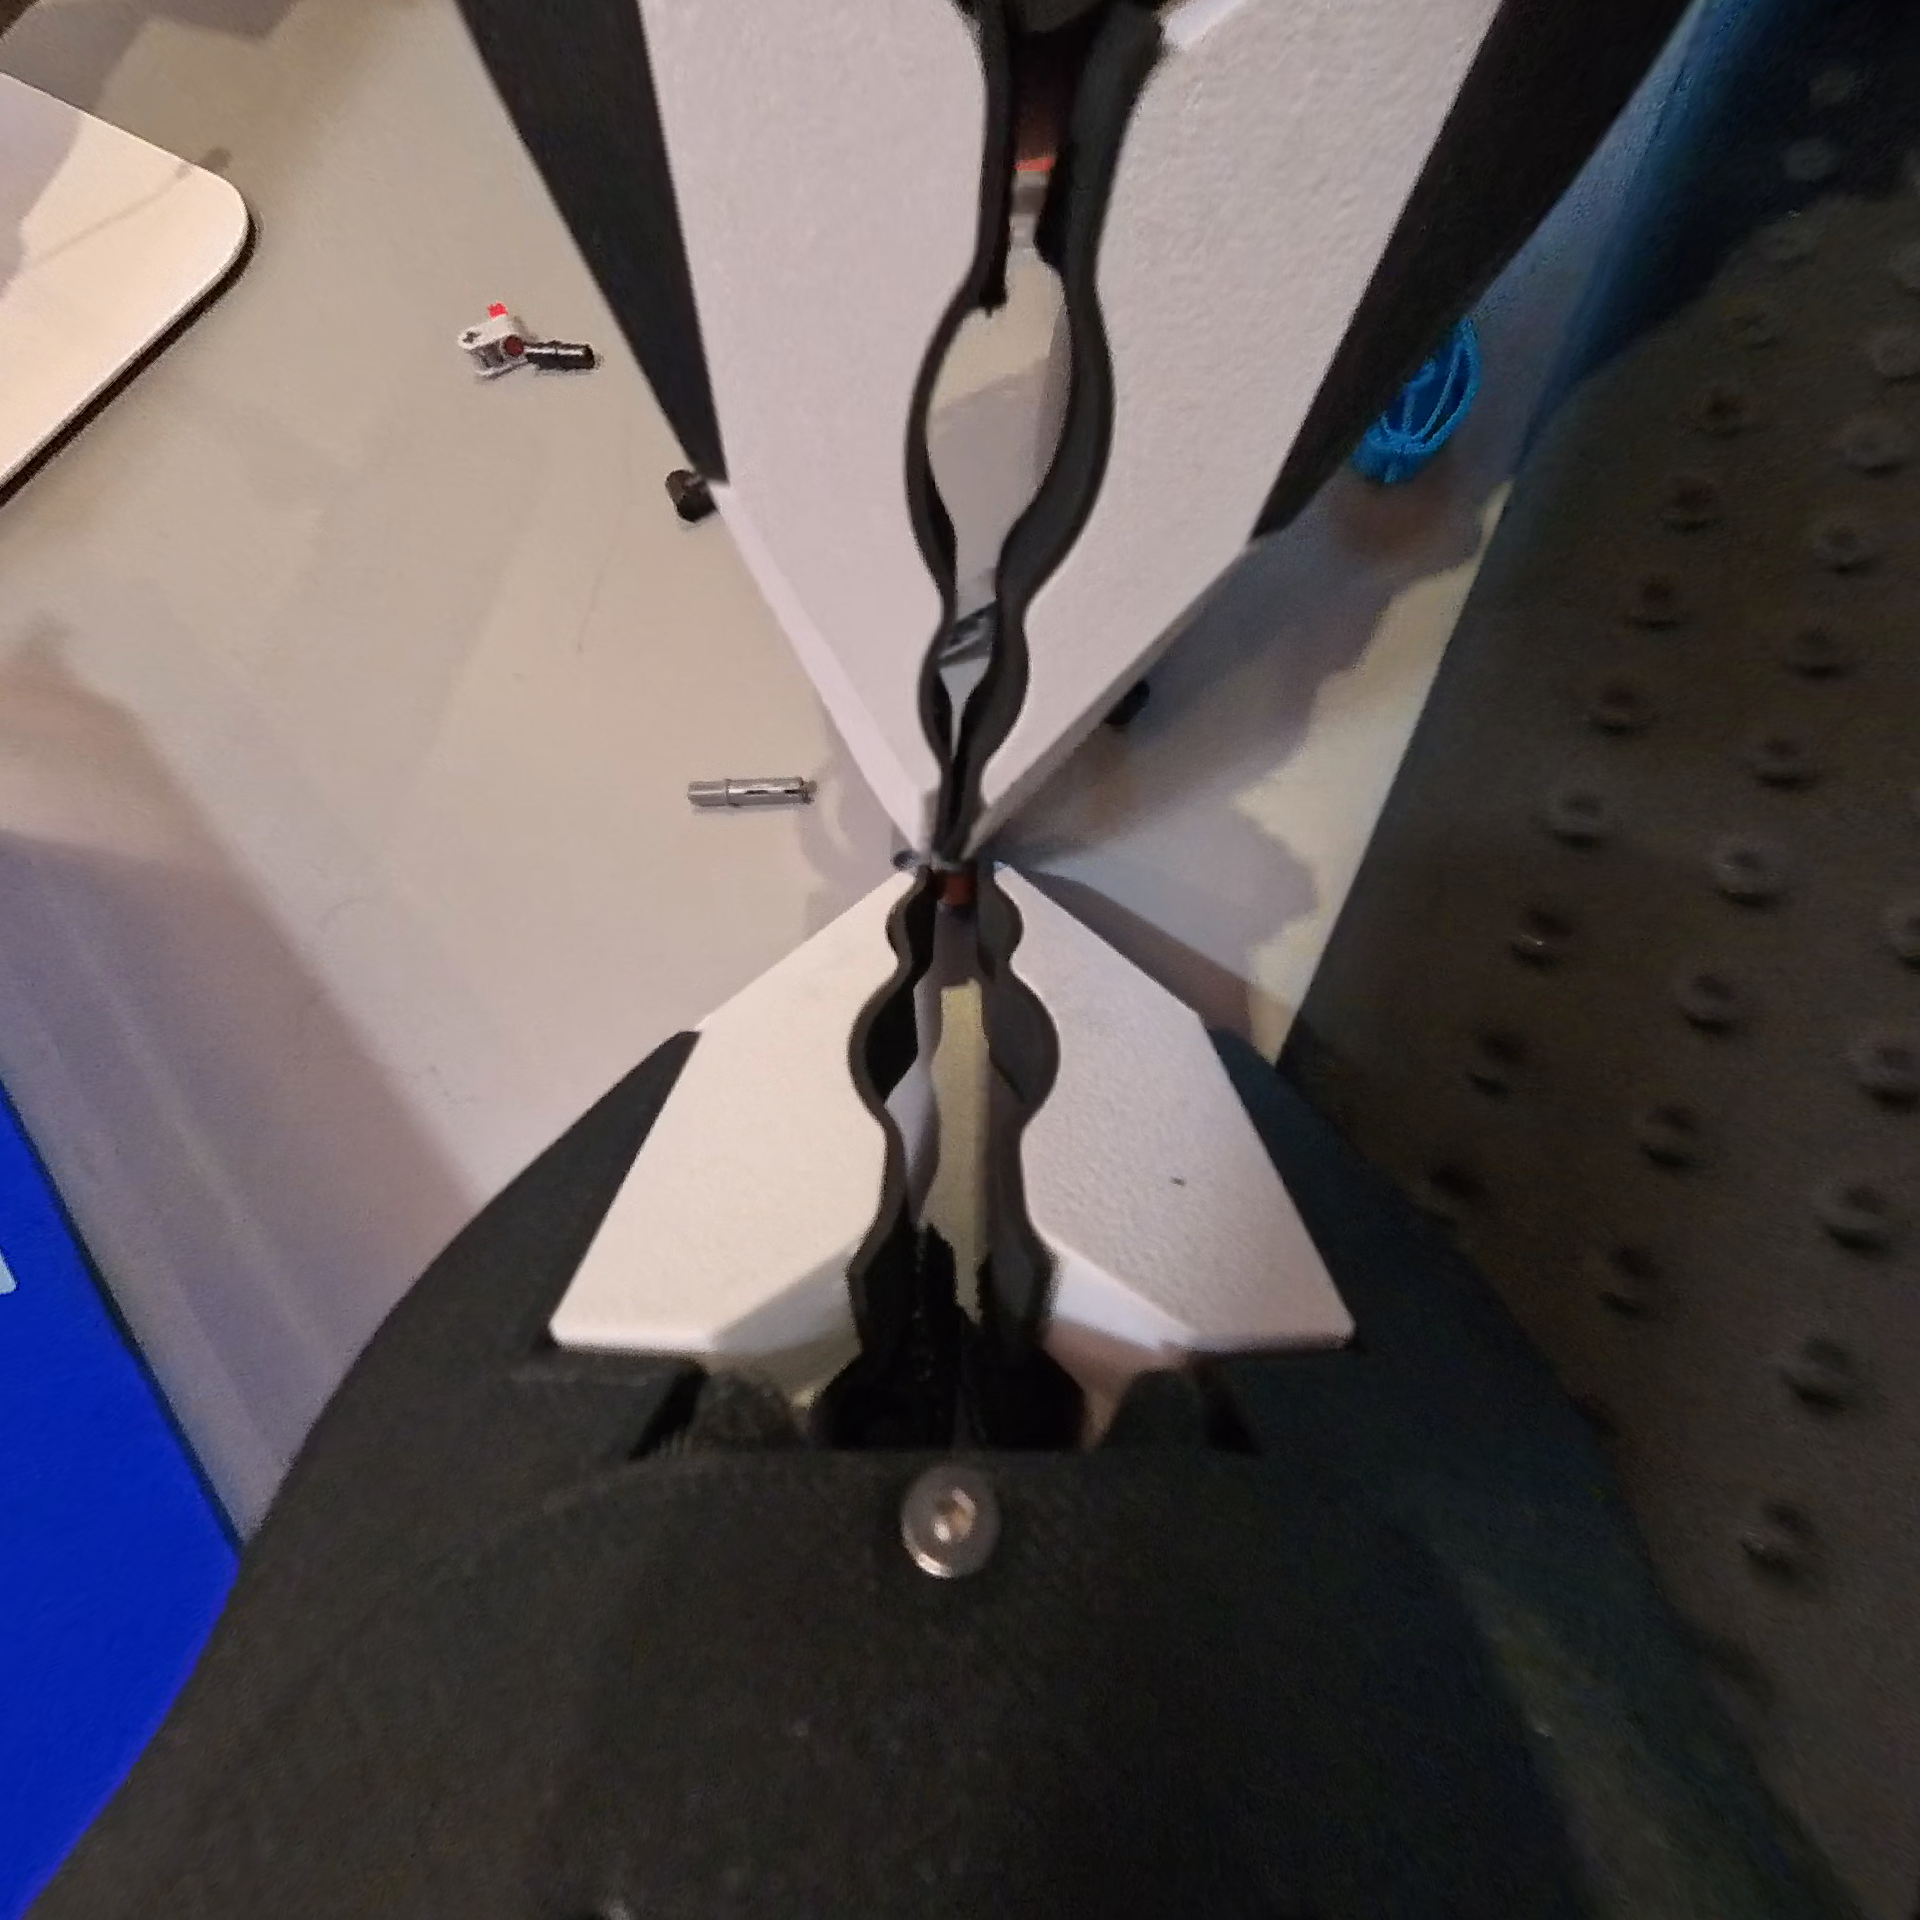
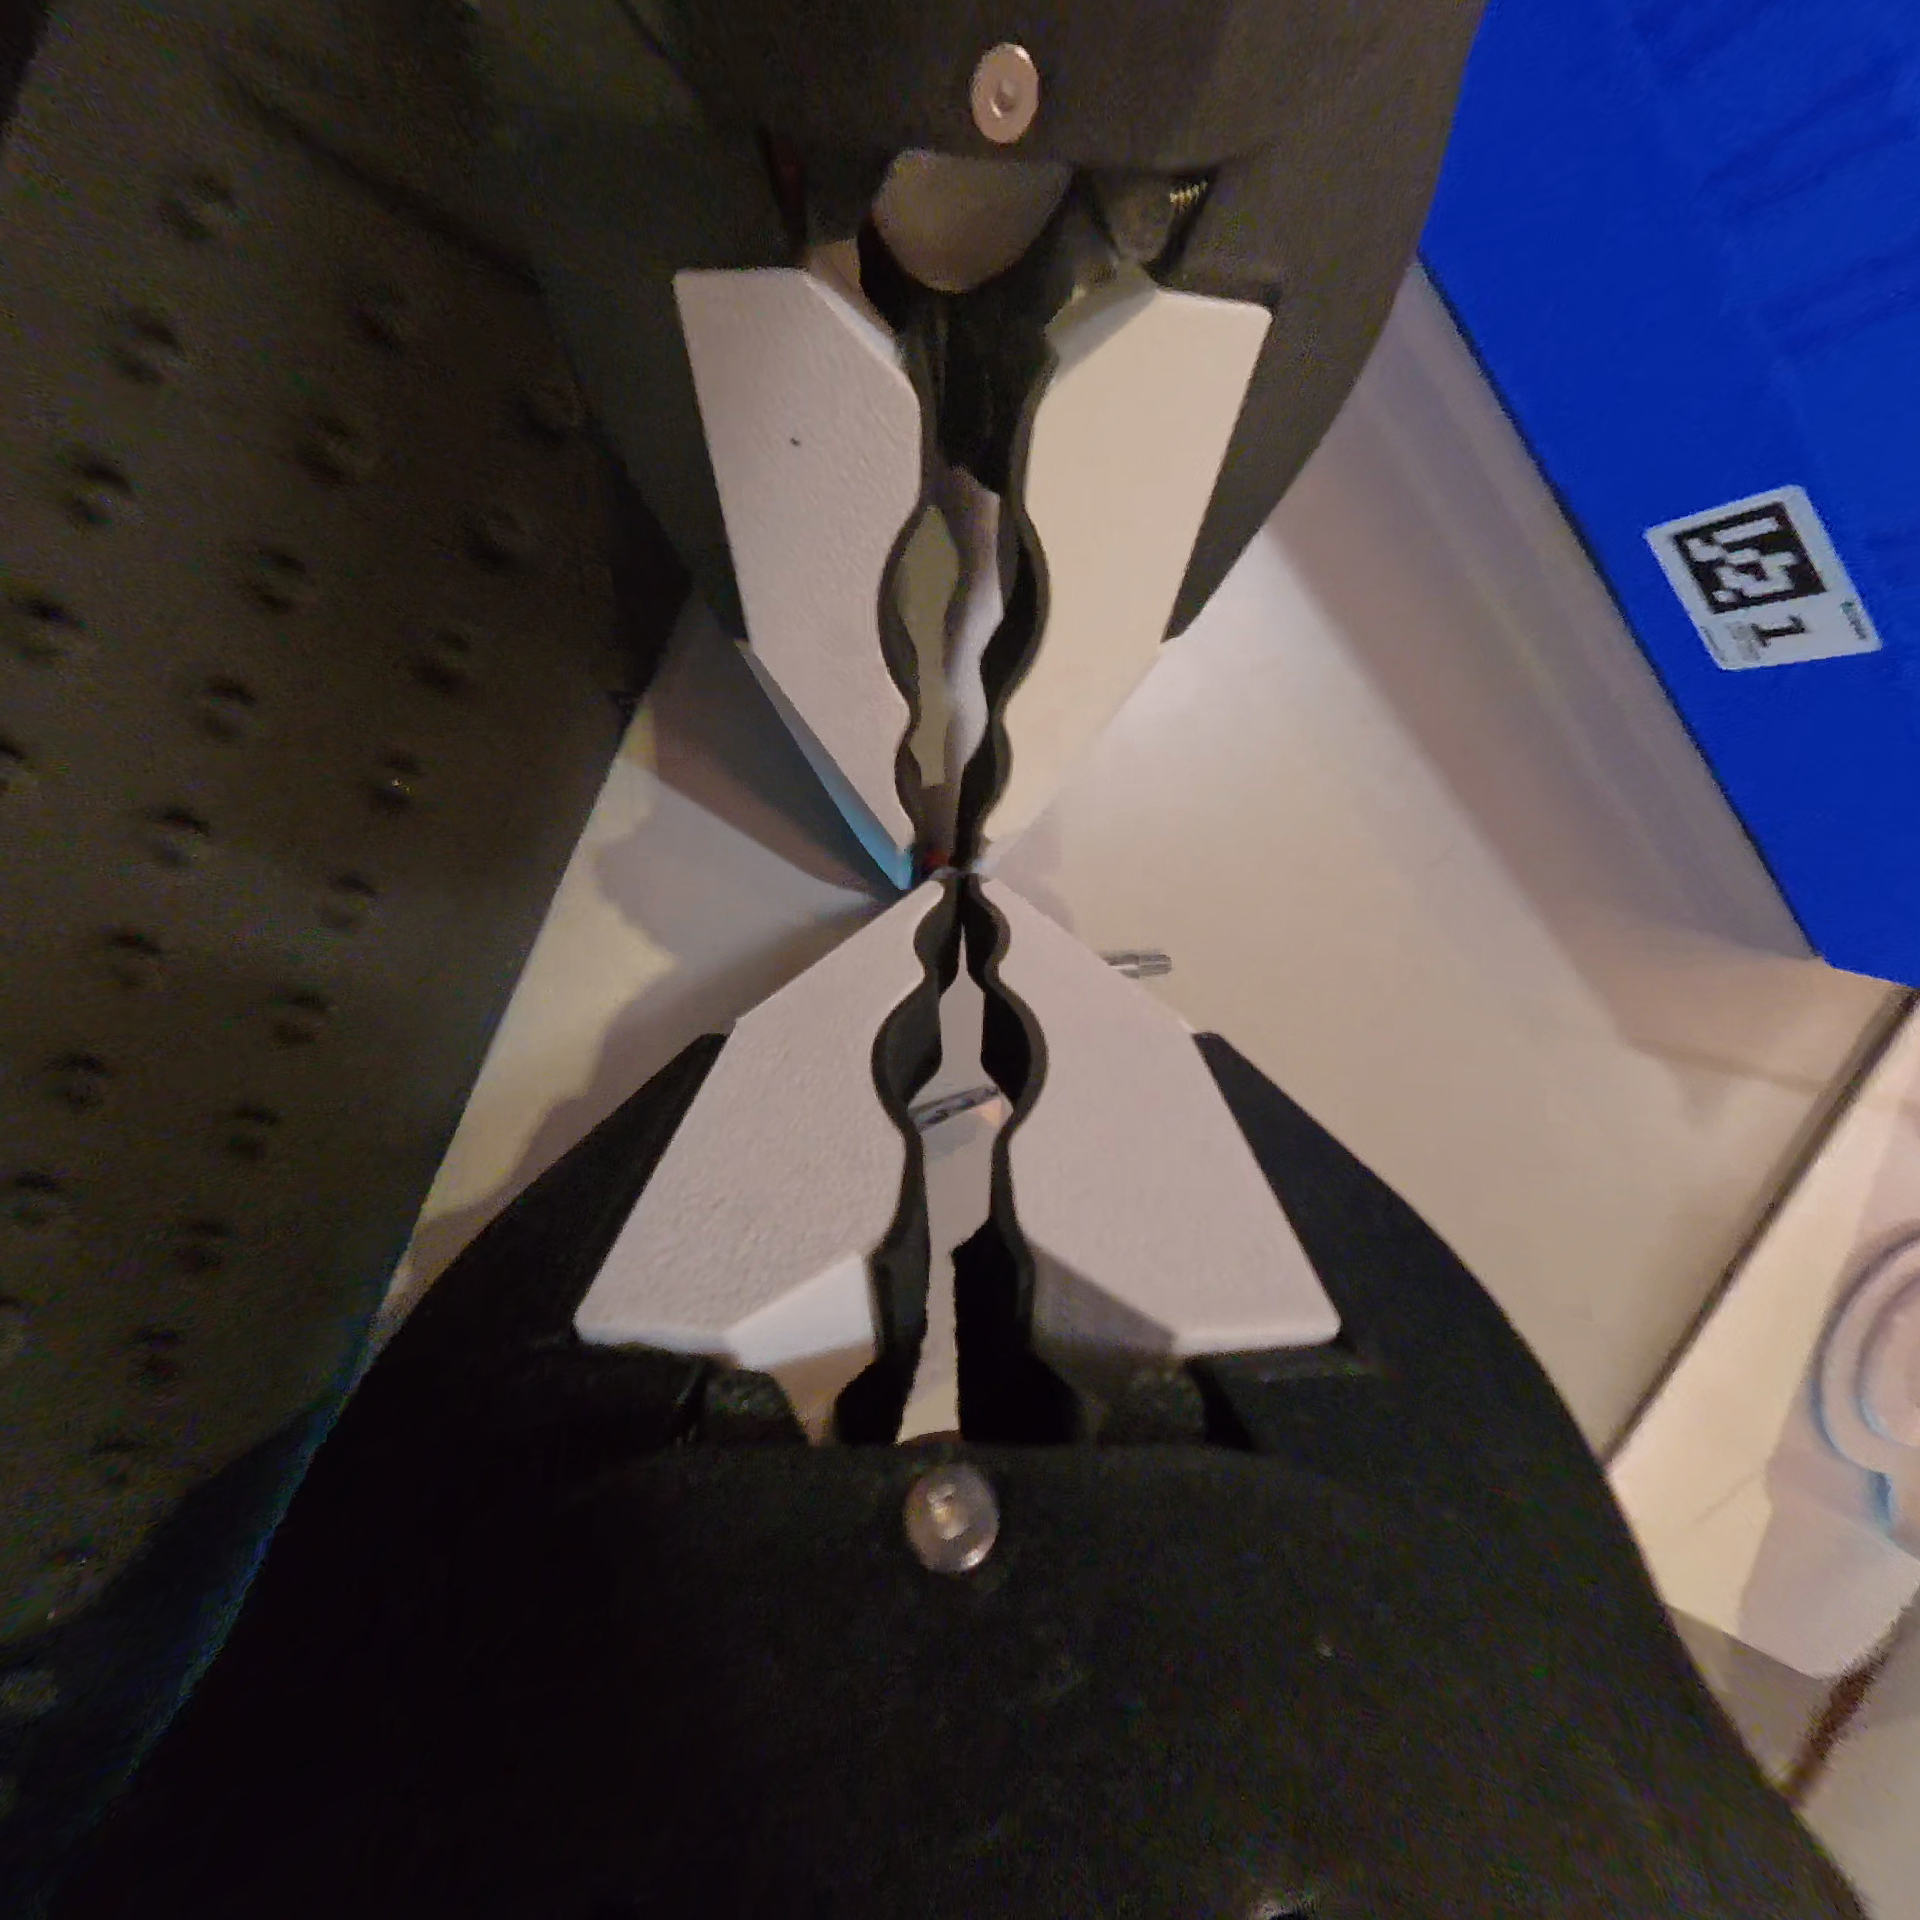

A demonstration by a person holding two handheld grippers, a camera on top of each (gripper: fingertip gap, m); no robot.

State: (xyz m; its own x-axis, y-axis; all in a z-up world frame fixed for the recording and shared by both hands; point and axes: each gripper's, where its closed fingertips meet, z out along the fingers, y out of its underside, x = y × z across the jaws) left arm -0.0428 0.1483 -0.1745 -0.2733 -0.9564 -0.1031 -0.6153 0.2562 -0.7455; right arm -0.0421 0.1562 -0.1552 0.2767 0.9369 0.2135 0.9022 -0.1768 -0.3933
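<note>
Holding, left gripper (image 1: 951, 878): jaws pressed together on a small red piece (image 1: 954, 889), pinched at the very tips, so part of it stays exposed beyond the white fingers.
Right gripper (image 2: 951, 883): jaws also closed, tips facing and touching the left gripper's tips. A pale sliver shows there, but I cannot tell what it is.
Red piece, place: at the meeting point of the 2 grippers, held clear above the table (image 1: 364, 623).
Red piece, look: tiny, round-ended and red-orange, with most of it hidden by the black pads.
Loose parts: a grey pin (image 1: 750, 792) lies near the tips; a black stub (image 1: 686, 494) and a white-red-black assembly (image 1: 525, 348) lie farther off.
Surroundings: a blue box (image 2: 1714, 364) sits on one side and a dark dimpled mat (image 1: 1662, 935) on the other.
</note>
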